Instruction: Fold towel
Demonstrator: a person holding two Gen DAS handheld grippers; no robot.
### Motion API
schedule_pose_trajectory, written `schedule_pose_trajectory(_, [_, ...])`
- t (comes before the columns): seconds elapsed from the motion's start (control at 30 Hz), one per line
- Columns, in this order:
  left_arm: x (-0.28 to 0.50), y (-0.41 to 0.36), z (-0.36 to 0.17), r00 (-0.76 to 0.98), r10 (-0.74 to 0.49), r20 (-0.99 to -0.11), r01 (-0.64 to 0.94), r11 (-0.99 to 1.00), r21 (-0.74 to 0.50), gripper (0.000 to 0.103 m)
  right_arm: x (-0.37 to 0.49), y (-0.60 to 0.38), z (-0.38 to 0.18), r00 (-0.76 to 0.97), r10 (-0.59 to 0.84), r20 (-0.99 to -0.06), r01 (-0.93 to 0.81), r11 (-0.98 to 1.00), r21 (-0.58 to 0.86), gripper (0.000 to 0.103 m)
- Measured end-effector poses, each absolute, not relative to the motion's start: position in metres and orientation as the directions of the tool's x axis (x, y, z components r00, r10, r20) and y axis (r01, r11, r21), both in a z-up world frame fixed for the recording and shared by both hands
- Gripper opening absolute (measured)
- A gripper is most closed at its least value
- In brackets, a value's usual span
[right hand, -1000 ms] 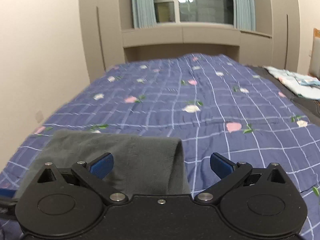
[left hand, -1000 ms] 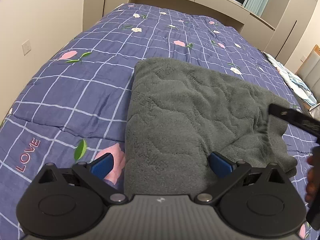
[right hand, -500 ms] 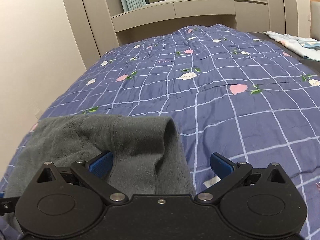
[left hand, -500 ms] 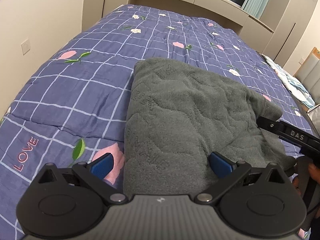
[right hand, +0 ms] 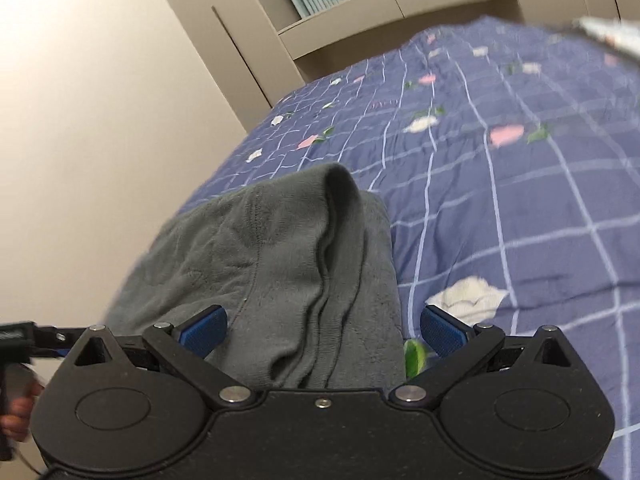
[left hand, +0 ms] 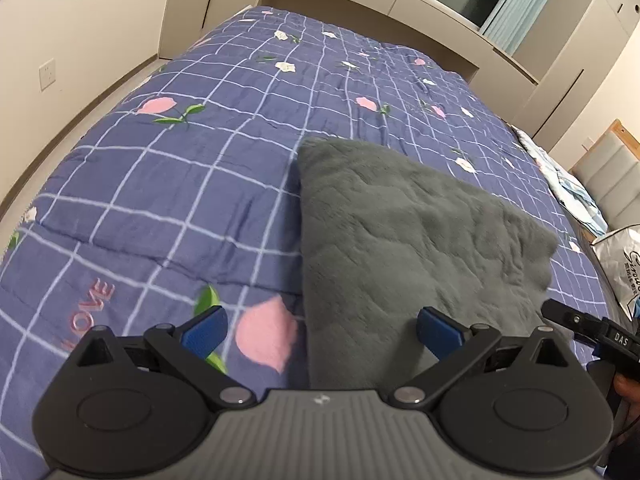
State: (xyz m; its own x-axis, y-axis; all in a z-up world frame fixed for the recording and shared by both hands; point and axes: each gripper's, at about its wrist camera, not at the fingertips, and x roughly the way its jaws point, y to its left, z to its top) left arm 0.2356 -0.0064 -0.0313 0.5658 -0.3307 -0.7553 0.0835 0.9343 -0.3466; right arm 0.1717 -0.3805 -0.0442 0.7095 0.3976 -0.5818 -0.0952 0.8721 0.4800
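Observation:
A dark grey fleece towel (left hand: 404, 240) lies folded on the blue checked bedspread (left hand: 192, 184). My left gripper (left hand: 320, 330) hangs open over the towel's near left edge, its blue pads wide apart and nothing between them. In the right wrist view the towel (right hand: 288, 256) shows a raised fold and bunched hem edges running toward the camera. My right gripper (right hand: 322, 328) stands open astride those edges, not closed on them. The right gripper's body (left hand: 588, 332) shows at the left view's right edge, the left one's (right hand: 24, 336) at the right view's left edge.
The bedspread (right hand: 500, 184) stretches far ahead with flower prints. A beige wall (right hand: 100, 120) and cabinets flank the bed on the left. A light blanket (left hand: 572, 184) and a plastic bag (left hand: 624, 264) lie at the right. A hand (right hand: 16, 416) grips the left tool.
Both grippers have pulled back toward the towel's near edge and tilted. The towel's raised right fold has settled lower. Both stayed open.

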Motion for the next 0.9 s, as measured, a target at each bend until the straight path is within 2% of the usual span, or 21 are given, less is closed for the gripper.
schedule_pose_trajectory(0.3, [0.282,-0.022,-0.038,0.498,-0.378,-0.78,0.193,0.926,-0.325,0.103,0.21,-0.392,-0.056,0.625,0.524,-0.578,-0.178,0.817,0.548,0.103])
schedule_pose_trajectory(0.63, [0.306,-0.028,-0.059,0.422,-0.501,-0.756,0.263,0.865,-0.427,0.103,0.241,-0.399,-0.069,0.496,0.682,-0.537,-0.282,0.712,0.643,0.103])
schedule_pose_trajectory(0.9, [0.317,-0.04,-0.069,0.395,-0.539,-0.743,0.271,0.842,-0.467,0.103,0.255,-0.39,-0.068,0.427,0.728,-0.536,-0.328,0.677,0.659,0.103])
